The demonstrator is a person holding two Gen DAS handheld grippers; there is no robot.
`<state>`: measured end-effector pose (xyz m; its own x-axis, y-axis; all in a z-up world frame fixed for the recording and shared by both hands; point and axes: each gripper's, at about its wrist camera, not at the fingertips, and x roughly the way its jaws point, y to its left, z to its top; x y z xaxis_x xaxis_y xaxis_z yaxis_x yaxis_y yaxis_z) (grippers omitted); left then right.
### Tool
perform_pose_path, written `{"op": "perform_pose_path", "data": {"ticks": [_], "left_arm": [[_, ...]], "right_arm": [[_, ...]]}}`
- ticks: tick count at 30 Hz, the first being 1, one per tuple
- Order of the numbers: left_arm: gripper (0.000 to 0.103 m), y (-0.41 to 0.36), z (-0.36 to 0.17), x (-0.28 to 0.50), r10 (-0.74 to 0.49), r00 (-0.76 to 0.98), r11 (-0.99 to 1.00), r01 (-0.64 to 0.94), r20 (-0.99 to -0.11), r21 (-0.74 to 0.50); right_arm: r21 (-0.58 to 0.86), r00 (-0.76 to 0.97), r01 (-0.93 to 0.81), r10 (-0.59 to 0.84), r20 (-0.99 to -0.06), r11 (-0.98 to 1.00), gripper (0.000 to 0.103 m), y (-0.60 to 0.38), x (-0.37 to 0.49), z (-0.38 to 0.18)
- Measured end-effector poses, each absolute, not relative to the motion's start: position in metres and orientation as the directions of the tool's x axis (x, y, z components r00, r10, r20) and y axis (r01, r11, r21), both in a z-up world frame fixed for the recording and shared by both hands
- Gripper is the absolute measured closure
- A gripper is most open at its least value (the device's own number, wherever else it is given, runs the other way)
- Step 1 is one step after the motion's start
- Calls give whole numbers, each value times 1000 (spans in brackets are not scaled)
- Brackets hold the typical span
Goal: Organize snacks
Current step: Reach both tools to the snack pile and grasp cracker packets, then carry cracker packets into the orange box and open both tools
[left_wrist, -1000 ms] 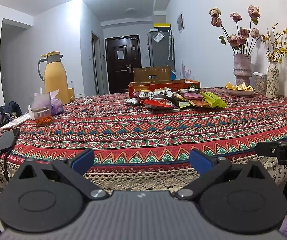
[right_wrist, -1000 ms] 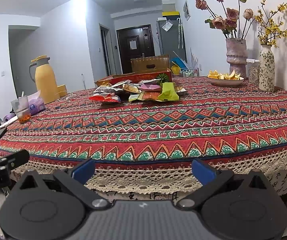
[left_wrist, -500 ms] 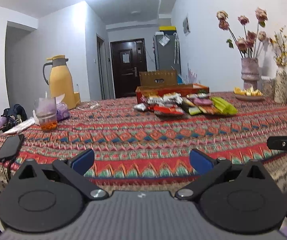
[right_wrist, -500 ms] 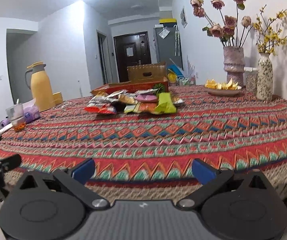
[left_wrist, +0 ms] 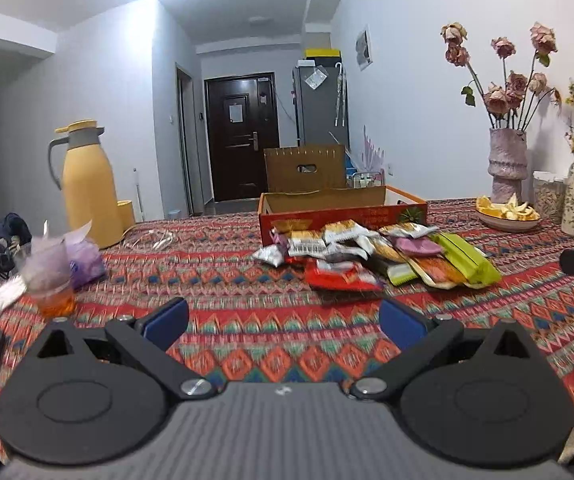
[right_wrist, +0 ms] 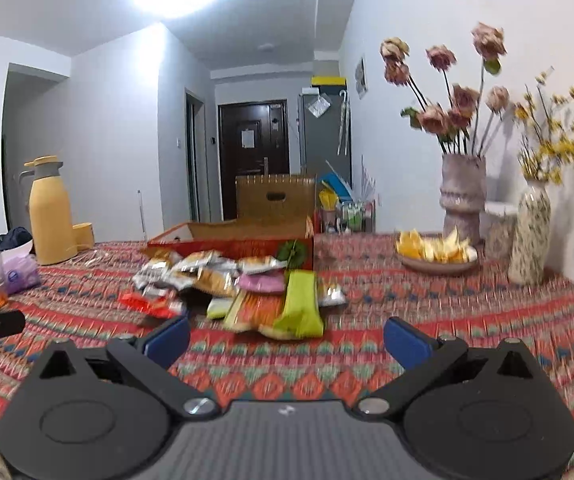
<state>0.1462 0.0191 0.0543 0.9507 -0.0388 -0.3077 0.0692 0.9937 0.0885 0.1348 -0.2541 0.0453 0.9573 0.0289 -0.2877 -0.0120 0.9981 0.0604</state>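
Left tongs (left_wrist: 283,320): spread wide, empty, low over the tabletop (left_wrist: 247,340); a second before they hung off its lace edge, so they had advanced well inward.
Right tongs (right_wrist: 287,336): also wide and empty; likewise carried forward over the cloth, blur suggesting motion.
Snack pile (left_wrist: 371,256): loose packets heaped at 12 to 1 o'clock from the left tongs; at 12 o'clock and nearer in the right view (right_wrist: 239,284). Pile itself lay as it did a second earlier.
Nearest packets: red packet (left_wrist: 343,276) faced the left tongs; green packet (right_wrist: 301,308) lay just ahead of the right tongs.
Red box (left_wrist: 339,208): open-topped, directly behind the pile at 12 o'clock; apparently the bin for the snacks, though that is a guess.
Bystanders: yellow flask (left_wrist: 85,184) at 10 o'clock, glass of tea (left_wrist: 51,292) at 9 to 10 o'clock, fruit plate (right_wrist: 435,256) and vases (right_wrist: 463,196) at 2 o'clock.
Meaning: approach closing, nothing gripped; sorting not begun.
Next, judged: right tongs likely first, onto the green packet.
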Motion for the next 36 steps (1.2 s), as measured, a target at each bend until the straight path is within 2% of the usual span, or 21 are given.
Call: {"op": "perform_pose_path", "data": {"ticks": [7, 10, 12, 15, 16, 17, 18, 19, 25, 27, 28, 29, 31, 33, 34, 36], "left_arm": [[0, 24, 79, 234, -61, 923, 993, 96, -381, 73], [0, 20, 81, 281, -81, 906, 991, 118, -416, 62], [0, 14, 77, 314, -96, 900, 987, 141, -425, 75], [2, 3, 64, 364, -173, 868, 965, 245, -465, 96], [5, 1, 59, 380, -202, 853, 956, 278, -481, 91], [16, -1, 53, 397, -184, 843, 960, 265, -505, 91], [28, -2, 49, 407, -159, 839, 965, 244, -520, 98], [32, -2, 44, 417, -157, 832, 965, 244, -532, 98], [35, 2, 26, 441, -204, 800, 963, 268, -564, 32], [36, -1, 20, 447, -205, 792, 961, 273, -575, 35], [38, -2, 18, 448, -204, 797, 961, 275, -569, 41], [46, -2, 17, 449, -206, 805, 960, 277, -557, 46], [58, -1, 18, 452, -198, 808, 964, 265, -555, 40], [61, 0, 21, 450, -205, 808, 965, 262, -553, 25], [61, 0, 23, 446, -205, 807, 964, 263, -553, 27], [62, -1, 30, 435, -199, 818, 964, 264, -540, 44]], "right_arm": [[100, 963, -43, 68, -262, 994, 0, -270, 207, 70], [123, 956, -167, 191, -221, 978, 0, -281, 247, 76], [104, 941, -211, 231, -247, 972, 0, -282, 277, 82], [15, 921, -203, 196, -338, 979, 1, -274, 334, 84], [-1, 911, -212, 197, -363, 977, 6, -272, 354, 81], [-5, 897, -225, 205, -392, 974, 14, -270, 372, 75], [-3, 882, -236, 213, -421, 972, 18, -267, 387, 68], [-2, 865, -246, 218, -452, 969, 23, -264, 406, 62], [4, 795, -289, 242, -556, 957, 31, -246, 465, 23], [21, 781, -308, 265, -566, 951, 38, -243, 473, 14], [30, 778, -313, 274, -565, 949, 42, -242, 475, 13], [42, 774, -317, 284, -566, 947, 48, -242, 478, 13], [48, 772, -317, 287, -567, 947, 49, -241, 478, 12], [56, 761, -332, 303, -574, 941, 48, -240, 475, 12], [58, 747, -343, 309, -589, 938, 43, -239, 475, 12], [53, 732, -341, 300, -612, 939, 44, -236, 474, 9]]}}
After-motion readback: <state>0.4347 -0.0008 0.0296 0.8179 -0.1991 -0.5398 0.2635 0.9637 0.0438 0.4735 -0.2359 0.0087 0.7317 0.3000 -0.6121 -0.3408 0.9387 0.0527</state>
